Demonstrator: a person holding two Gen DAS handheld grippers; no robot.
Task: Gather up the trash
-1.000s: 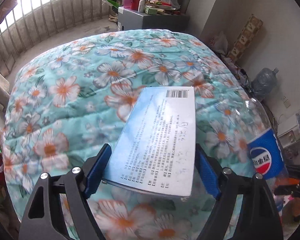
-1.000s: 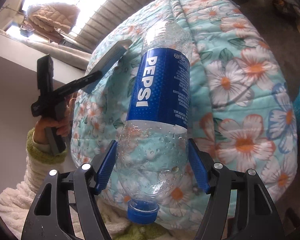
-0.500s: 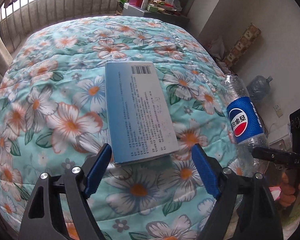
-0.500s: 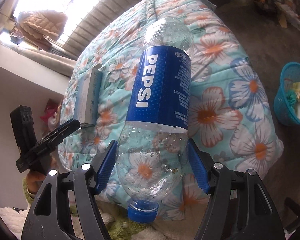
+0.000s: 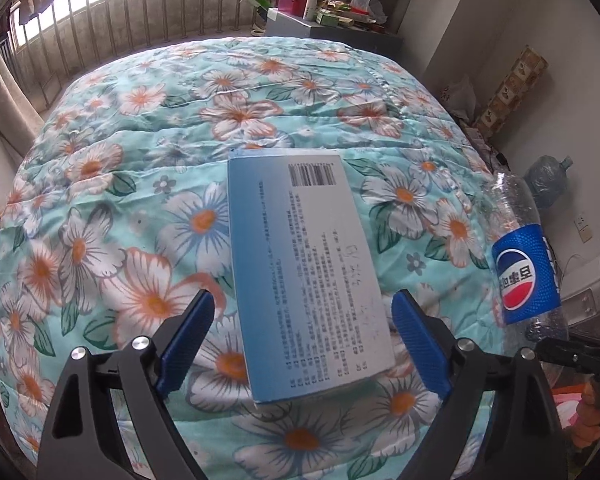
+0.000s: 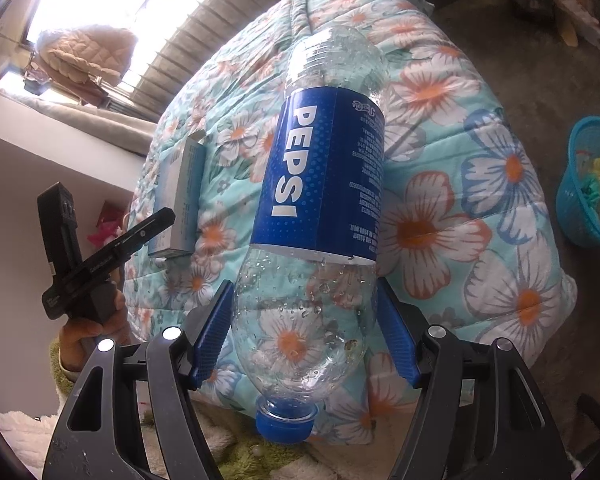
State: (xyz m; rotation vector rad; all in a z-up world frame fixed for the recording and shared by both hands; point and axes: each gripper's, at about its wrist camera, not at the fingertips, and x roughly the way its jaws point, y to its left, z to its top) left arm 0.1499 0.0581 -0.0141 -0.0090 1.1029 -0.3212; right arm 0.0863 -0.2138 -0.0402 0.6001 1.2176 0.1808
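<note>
Box (image 5: 308,272) is lying flat on the floral bed quilt (image 5: 140,184), sitting loose between the left gripper's (image 5: 300,340) fingers, which have just been opening wider, so close squarely on its long edges. Right gripper (image 6: 304,336) is clamped on the Pepsi bottle (image 6: 320,200), cap toward 6 o'clock; teal basket (image 6: 580,200) waits at 3.

Box (image 5: 304,276) fills the gap (quilt (image 5: 140,160) around bare).

L gripper (image 5: 300,340) just opened; box (image 5: 304,276) lies btwn jaws, untouched.
</note>
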